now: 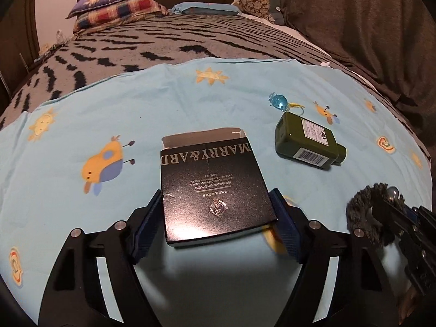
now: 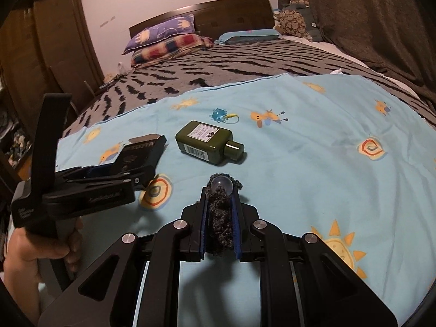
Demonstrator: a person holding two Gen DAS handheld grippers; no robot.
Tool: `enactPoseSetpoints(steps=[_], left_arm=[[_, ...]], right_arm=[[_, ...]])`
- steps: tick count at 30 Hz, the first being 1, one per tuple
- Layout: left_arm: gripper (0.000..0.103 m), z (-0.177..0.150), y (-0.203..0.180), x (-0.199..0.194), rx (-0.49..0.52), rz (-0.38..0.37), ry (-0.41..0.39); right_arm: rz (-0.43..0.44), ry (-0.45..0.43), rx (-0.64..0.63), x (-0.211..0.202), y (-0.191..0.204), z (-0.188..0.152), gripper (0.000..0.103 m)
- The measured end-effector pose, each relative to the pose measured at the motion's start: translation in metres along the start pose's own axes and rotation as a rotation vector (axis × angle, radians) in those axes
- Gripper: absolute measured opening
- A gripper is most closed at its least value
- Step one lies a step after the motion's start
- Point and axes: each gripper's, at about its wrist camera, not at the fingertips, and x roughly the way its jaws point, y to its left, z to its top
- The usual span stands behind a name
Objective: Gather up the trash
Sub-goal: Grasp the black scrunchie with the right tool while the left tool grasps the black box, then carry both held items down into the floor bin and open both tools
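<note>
A bed is carrying everything, covered by a grey blanket with black zigzag marks. A light blue sheet printed with suns and cartoon animals is lying over the near part of the blanket. A black box with its far end open is lying flat on the sheet. A green bottle is lying on its side to the right of it, apart, and a small blue toy is sitting just beyond the bottle. Pillows are stacking up at the headboard end.
</note>
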Motion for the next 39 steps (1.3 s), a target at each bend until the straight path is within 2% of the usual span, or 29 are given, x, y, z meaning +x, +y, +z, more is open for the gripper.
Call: enactPoseSetpoints(steps=[5,13,18,24,34,39], left_arm=[[0.072,-0.008,0.000,-0.014,0.019,-0.009,-0.015],[0.072,-0.046,-0.005,-0.086,0.089,-0.018,-0.072],[0.072,-0.084,-0.013,-0.138,0.109,-0.035,-0.103],[0.072,-0.136,-0.019,-0.183,0.114,-0.060,-0.102],[0.072,-0.215,-0.028,-0.234,0.109,-0.119,-0.096],[0.072,-0.259,-0.033,-0.238,0.110,-0.147,-0.051]], right_arm=[[0.005,0.001,0.013,-0.009,0.000,-0.005,0.016],[0.015,0.004,0.010,-0.053,0.014,-0.028,0.016],[0.025,0.002,-0.004,-0.090,0.028,-0.052,0.016],[0.022,-0.014,-0.016,-0.137,0.039,-0.079,0.016],[0.023,0.005,-0.025,-0.183,0.047,-0.131,0.016],[0.017,0.050,-0.008,-0.189,0.045,-0.168,0.016]])
